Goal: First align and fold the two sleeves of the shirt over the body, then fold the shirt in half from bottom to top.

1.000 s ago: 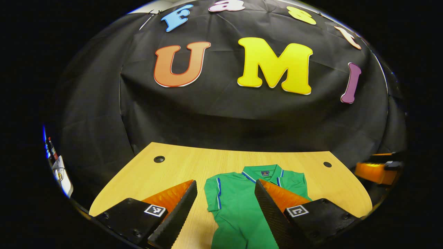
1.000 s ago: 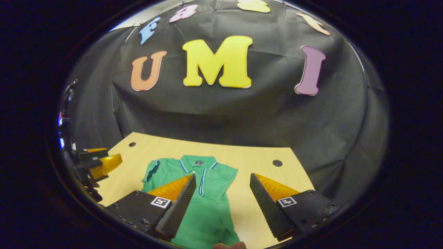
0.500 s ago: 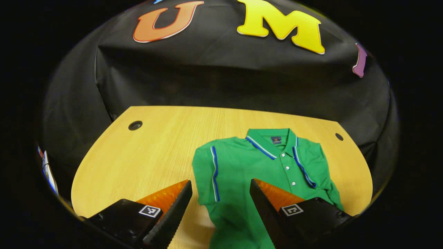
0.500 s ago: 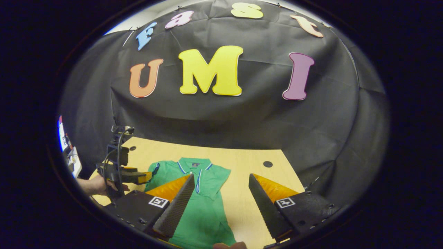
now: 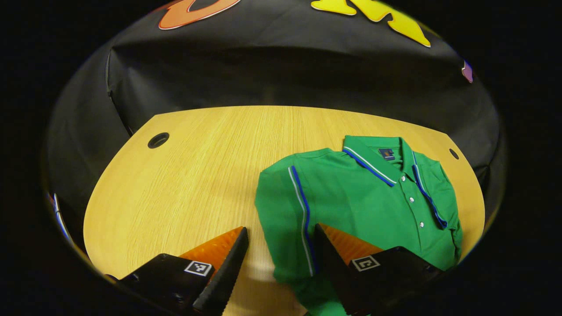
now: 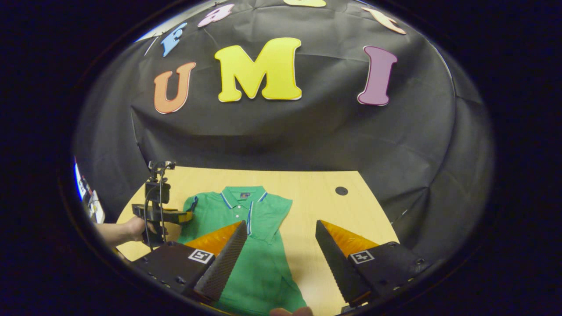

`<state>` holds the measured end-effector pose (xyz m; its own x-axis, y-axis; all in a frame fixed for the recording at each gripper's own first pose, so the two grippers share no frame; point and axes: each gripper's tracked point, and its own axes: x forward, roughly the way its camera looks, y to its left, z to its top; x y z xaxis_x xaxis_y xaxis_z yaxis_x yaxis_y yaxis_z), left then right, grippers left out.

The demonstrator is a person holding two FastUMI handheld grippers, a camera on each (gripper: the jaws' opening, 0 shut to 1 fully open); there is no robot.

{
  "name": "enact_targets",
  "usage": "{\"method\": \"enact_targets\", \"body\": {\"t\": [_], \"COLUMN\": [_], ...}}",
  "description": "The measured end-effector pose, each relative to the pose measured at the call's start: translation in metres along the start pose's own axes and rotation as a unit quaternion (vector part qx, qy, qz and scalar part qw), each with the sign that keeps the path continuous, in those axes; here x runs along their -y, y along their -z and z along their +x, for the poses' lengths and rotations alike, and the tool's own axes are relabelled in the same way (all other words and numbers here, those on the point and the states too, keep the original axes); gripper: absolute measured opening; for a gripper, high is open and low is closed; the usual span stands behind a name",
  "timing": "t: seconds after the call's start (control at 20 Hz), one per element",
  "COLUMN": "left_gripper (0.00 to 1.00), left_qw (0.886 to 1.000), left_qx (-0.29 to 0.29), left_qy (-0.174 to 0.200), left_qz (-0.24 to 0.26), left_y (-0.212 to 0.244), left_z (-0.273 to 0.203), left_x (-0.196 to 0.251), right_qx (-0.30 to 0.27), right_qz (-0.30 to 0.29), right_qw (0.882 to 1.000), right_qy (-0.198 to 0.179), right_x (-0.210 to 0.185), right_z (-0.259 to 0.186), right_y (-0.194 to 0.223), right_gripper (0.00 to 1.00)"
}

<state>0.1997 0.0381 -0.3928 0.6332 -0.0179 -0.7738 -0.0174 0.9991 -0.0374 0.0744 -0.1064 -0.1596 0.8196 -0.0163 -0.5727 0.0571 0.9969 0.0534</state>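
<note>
We see a pale wood-grain bench with a rounded edge, backed close by the black cloth wall. Wide bare wood lies on the shirt's left in the left gripper view, and a narrower strip on its right in the right gripper view. Two dark round cable holes sit near the far corners, well apart from the cloth.

The green short-sleeved polo shirt with blue-and-white trim lies flat, collar toward the wall, its long axis running from us to the wall.

Our left gripper is spread wide, low over the shirt's left sleeve, one finger over wood, the other over fabric. A hand holds it at the bench's left edge.

Our right gripper is spread too, above the shirt's right side, pinching nothing.
</note>
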Motion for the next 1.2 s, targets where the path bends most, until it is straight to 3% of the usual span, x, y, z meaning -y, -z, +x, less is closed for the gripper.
{"method": "enact_targets", "body": {"t": [0.1,0.2,0.25,0.3,0.35,0.4,0.45,0.55,0.9,1.2], "left_gripper": [0.92,0.77,0.6,0.51,0.31,0.39,0.23,0.13,0.07,0.07], "left_qw": [1.0,1.0,1.0,0.999,0.999,0.999,0.999,0.998,0.995,0.989], "left_qx": [0.006,0.005,0.007,0.007,0.004,0.003,0.003,0.01,0.056,0.076], "left_qy": [0.004,0.014,0.019,0.029,0.036,0.038,0.04,0.053,0.078,0.126], "left_qz": [0.004,0.0,-0.008,-0.019,-0.025,-0.026,-0.024,-0.023,-0.015,-0.009], "left_y": [-0.004,-0.006,-0.008,-0.01,-0.009,-0.009,-0.01,-0.016,-0.054,-0.08], "left_z": [0.002,0.002,0.003,0.002,0.001,0.0,-0.001,-0.005,-0.028,-0.046], "left_x": [-0.004,-0.004,-0.003,0.001,0.003,0.003,0.003,0.007,0.023,0.09], "right_qx": [-0.006,-0.013,-0.018,-0.022,-0.021,-0.02,-0.02,-0.022,-0.03,-0.009], "right_qz": [0.001,0.007,0.014,0.025,0.033,0.033,0.029,0.027,0.053,0.059], "right_qw": [1.0,1.0,1.0,0.999,0.999,0.999,0.999,0.999,0.998,0.998], "right_qy": [0.002,0.0,-0.001,-0.005,-0.007,-0.007,-0.008,-0.011,-0.017,-0.011], "right_x": [-0.001,-0.005,-0.007,-0.011,-0.014,-0.015,-0.017,-0.021,-0.027,-0.018], "right_z": [0.006,0.009,0.011,0.012,0.013,0.015,0.016,0.017,0.018,0.005], "right_y": [0.004,0.007,0.01,0.011,0.01,0.01,0.011,0.013,0.022,0.015], "right_gripper": [0.97,0.97,0.97,0.97,0.96,0.96,0.96,0.95,0.94,0.96]}}
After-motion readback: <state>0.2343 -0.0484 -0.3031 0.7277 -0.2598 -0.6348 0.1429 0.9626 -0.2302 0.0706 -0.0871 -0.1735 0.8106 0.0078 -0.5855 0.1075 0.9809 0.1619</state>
